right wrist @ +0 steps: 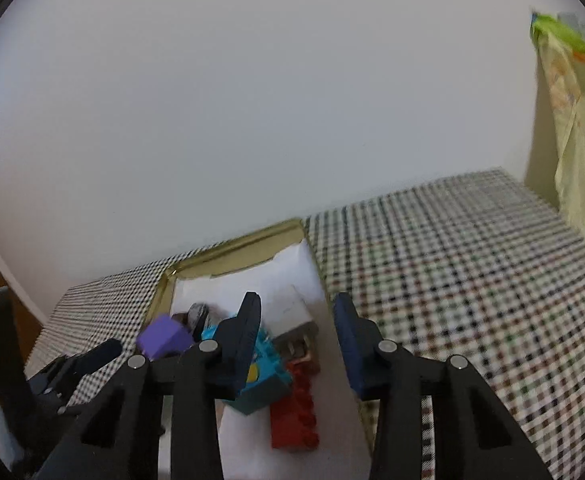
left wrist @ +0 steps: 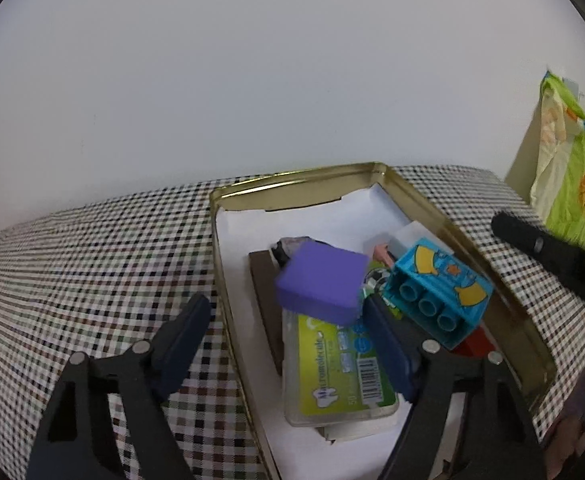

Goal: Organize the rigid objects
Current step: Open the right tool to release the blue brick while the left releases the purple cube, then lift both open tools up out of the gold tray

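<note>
- On the left of the left wrist view, the checked tablecloth (left wrist: pixel 92 264) covers the table up to a plain pale wall.
- The left gripper (left wrist: pixel 288 328) hangs low over the near-left rim of the gold tin (left wrist: pixel 284 178); its 2 dark-blue fingers (left wrist: pixel 184 332) stand wide apart and hold nothing, 1 over the cloth outside the tin and 1 inside it.
- The tin is open, lined with white paper, and sits on the cloth against the wall.
- Inside the tin, a dark brown strip (left wrist: pixel 264 288) lies along the left side of the pile.
- A purple block (left wrist: pixel 322 282) sits tilted on top of a clear flat case with a green label (left wrist: pixel 338 372).
- Behind the purple block a small grey-and-black item (left wrist: pixel 288 246) peeks out; I cannot tell what it is.
- To the right, a turquoise toy brick (left wrist: pixel 438 292) with 3 studs facing the camera leans on its side, just beside the purple block.
- A red brick (left wrist: pixel 474 346) shows under the turquoise one, near the tin's right wall.
- At the far right, a green and cream printed bag (left wrist: pixel 572 160) stands beyond the table.
- In the right wrist view, the right gripper (right wrist: pixel 298 344) hovers over the tin's right part, fingers (right wrist: pixel 244 336) well apart and empty, the left one over the turquoise brick, the right one by the tin's right wall.
- The red brick lies flat below that gap, touching the turquoise brick.
</note>
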Motion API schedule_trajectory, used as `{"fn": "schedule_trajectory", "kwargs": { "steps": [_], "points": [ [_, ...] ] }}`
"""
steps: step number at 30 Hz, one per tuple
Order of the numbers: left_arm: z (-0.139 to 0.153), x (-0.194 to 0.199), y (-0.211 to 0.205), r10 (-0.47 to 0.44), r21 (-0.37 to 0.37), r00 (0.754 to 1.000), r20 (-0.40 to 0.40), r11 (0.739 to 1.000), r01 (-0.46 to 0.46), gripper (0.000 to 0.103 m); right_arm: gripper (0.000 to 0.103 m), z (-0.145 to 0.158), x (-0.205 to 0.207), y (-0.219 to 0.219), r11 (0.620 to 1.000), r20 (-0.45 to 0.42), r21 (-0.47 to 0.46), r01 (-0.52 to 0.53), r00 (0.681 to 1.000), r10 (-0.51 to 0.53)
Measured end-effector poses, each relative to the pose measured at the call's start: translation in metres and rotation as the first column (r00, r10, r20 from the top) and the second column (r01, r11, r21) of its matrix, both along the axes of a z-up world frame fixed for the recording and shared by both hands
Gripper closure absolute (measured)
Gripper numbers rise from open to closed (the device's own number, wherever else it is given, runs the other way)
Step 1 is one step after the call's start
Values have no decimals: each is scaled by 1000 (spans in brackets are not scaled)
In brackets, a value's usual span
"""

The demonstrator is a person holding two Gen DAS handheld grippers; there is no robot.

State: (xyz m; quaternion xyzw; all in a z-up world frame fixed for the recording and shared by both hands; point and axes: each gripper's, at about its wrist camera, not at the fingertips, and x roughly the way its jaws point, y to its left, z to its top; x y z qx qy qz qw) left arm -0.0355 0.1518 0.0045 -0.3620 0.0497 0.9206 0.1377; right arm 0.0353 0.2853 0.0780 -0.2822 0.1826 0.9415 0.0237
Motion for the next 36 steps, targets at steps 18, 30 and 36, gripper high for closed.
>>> {"fn": "schedule_trajectory", "kwargs": {
  "steps": [18,30,36],
  "points": [
    [-1,-1,-7,15,62,1000,4,998,-16,9,58,-20,-8,-7,942,-27,-300,-152,988,150],
    [0,2,-6,34,45,999,-38,998,-32,8,30,-4,7,-9,998,-134,-68,17,991,-26],
    [3,6,1,49,9,994,-94,999,-48,5,19,10,29,-24,980,-239,131,149,964,-114]
  ]
}}
